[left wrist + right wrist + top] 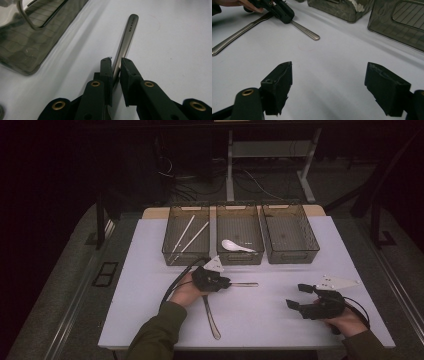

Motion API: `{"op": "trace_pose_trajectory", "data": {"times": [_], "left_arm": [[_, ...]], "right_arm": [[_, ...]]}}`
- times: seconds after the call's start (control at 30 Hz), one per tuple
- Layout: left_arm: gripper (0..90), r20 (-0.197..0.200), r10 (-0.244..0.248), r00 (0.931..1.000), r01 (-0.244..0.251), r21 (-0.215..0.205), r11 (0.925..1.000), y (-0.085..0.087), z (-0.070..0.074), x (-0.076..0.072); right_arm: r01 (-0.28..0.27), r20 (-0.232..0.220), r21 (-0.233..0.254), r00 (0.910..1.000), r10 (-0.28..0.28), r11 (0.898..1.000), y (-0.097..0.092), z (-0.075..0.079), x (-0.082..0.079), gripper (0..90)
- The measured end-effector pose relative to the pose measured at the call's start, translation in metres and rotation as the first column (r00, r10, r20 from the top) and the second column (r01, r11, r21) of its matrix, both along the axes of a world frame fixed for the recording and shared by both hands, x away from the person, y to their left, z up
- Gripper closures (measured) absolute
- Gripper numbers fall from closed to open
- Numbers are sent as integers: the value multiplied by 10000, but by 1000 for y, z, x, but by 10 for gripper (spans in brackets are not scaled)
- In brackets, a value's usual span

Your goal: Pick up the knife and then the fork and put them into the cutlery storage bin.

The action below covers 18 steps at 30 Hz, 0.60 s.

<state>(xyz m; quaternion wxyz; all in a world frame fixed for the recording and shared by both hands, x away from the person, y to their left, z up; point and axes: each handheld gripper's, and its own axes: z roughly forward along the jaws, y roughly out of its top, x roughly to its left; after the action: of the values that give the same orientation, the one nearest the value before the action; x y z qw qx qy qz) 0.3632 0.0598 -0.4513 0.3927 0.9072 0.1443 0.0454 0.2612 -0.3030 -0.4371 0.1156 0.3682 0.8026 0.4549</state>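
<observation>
Table surface and items resting on it.
The white table carried three dark mesh bins in a row along its far edge. Just in front of the middle bin lay a metal utensil handle; a second metal utensil lay nearer, beyond it from the bins.

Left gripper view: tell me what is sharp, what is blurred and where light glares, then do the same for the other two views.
Left gripper view: the metal handle is sharp with a bright sheen, while the bin corner is soft. Right gripper view: the near jaws are crisp, the bins behind slightly blurred. High view: the table is evenly lit and the room behind is dark.
</observation>
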Motion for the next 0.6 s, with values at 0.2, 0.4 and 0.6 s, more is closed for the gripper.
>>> {"op": "trace_pose_trajectory", "data": {"times": [0.2,0.4,0.6], "left_arm": [[841,228,-399,9989,395,207,9990,-11,2,-5],[843,64,-418,9991,417,148,9990,-13,5,-7],[846,1,-276,9996,276,-250,9993,-10,17,-10]], "right_arm": [[-3,16,25,10000,3,10000,-1,0,0,223],[-4,-16,71,10000,4,10000,-1,2,0,223],[293,-124,464,9995,-287,9985,-4,7,0,212]]}}
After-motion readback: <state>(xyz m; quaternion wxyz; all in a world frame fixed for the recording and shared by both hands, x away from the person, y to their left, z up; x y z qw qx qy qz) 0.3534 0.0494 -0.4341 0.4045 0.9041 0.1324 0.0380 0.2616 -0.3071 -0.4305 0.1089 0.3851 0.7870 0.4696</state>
